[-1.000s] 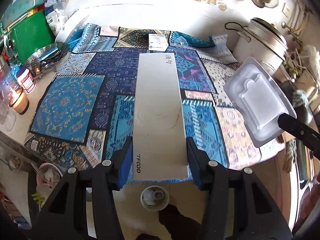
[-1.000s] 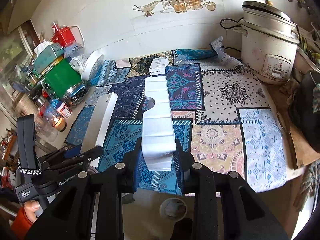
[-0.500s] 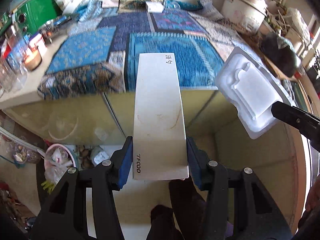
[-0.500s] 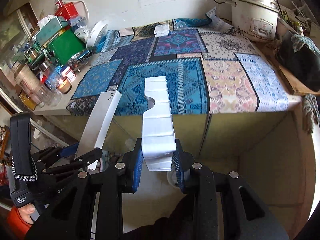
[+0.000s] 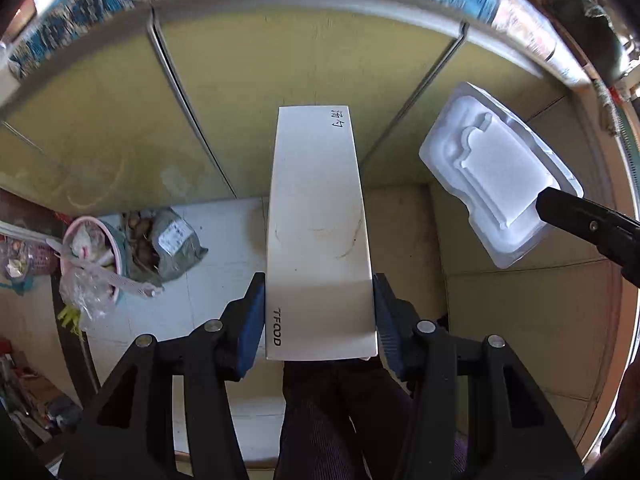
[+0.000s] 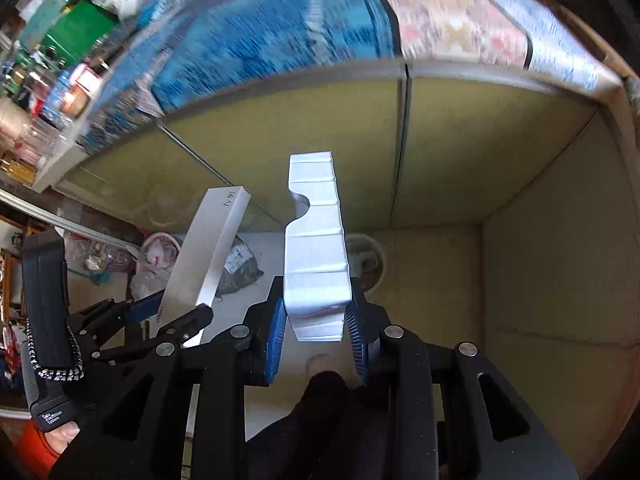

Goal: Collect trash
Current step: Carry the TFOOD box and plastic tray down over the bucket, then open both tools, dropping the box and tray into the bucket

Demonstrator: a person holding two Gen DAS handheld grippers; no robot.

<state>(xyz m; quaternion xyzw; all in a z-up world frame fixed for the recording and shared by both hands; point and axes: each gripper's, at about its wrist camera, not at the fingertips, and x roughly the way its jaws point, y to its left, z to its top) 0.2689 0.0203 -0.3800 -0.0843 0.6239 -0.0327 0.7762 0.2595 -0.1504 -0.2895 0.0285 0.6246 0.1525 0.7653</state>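
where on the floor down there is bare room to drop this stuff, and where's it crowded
Free: the pale floor tiles between the grey parcel bag and the white box held in the left tool. Crowded: the left side, around the pink bin and loose plastic bags.

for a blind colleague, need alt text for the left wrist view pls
The left gripper is shut on a long white box, pointing down at a tiled floor beside yellow cabinet doors. At right, the right gripper holds a white plastic tray.
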